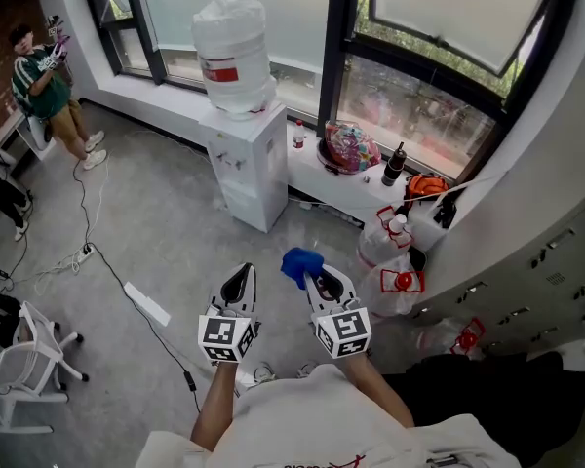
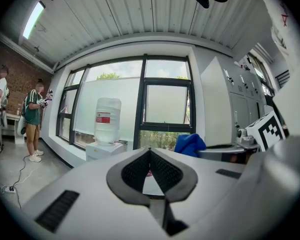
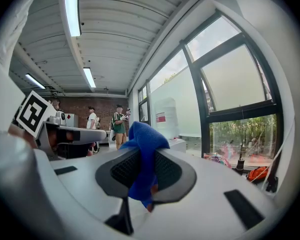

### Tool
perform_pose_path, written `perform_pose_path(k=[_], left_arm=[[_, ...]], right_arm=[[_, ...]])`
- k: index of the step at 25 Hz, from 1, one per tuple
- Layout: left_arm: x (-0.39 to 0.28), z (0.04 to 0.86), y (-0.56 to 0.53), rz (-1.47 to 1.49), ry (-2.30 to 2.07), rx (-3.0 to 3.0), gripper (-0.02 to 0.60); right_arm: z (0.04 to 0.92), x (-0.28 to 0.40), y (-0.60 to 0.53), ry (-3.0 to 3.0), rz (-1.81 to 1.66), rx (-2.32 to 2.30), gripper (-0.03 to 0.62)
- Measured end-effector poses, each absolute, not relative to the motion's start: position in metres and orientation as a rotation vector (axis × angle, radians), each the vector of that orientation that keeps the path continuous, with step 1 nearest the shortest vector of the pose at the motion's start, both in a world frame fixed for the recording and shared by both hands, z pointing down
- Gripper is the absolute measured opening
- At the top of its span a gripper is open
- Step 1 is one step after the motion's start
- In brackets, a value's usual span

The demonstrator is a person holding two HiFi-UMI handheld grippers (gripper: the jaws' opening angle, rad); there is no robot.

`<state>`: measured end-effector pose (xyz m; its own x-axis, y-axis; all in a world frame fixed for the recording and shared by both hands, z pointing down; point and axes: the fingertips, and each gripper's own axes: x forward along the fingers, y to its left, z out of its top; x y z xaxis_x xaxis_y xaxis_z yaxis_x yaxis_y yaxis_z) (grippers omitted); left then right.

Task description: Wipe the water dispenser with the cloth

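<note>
The white water dispenser stands under the window with a large clear bottle on top, some way ahead of both grippers. A blue cloth is clamped in my right gripper; the right gripper view shows the cloth bunched between the shut jaws and sticking up past them. My left gripper hangs beside it, shut with nothing in it. The left gripper view shows the dispenser far ahead and the cloth to the right.
A person in a green striped shirt stands at the far left. The window sill carries a bowl of coloured items, a dark bottle and an orange object. Plastic bags, a floor cable, a white chair and lockers surround me.
</note>
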<state>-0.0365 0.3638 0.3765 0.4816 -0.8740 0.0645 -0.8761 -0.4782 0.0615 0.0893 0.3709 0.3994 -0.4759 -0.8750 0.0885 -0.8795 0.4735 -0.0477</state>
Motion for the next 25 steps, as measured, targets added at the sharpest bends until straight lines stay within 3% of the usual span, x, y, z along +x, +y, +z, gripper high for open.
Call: perform_pose_path(k=[13,25], left_arm=[[0.001,0.392,0.348,0.046,-1.605,2.585,0.011],[0.002,0.403,0.296,0.037,-1.607,2.574,0.011]], right_arm=[[0.413,0.139,0.356,-2.673,0.144,1.534,0.079],[0.42,0.142,0.304,-2.681,0.141,1.536,0.079]])
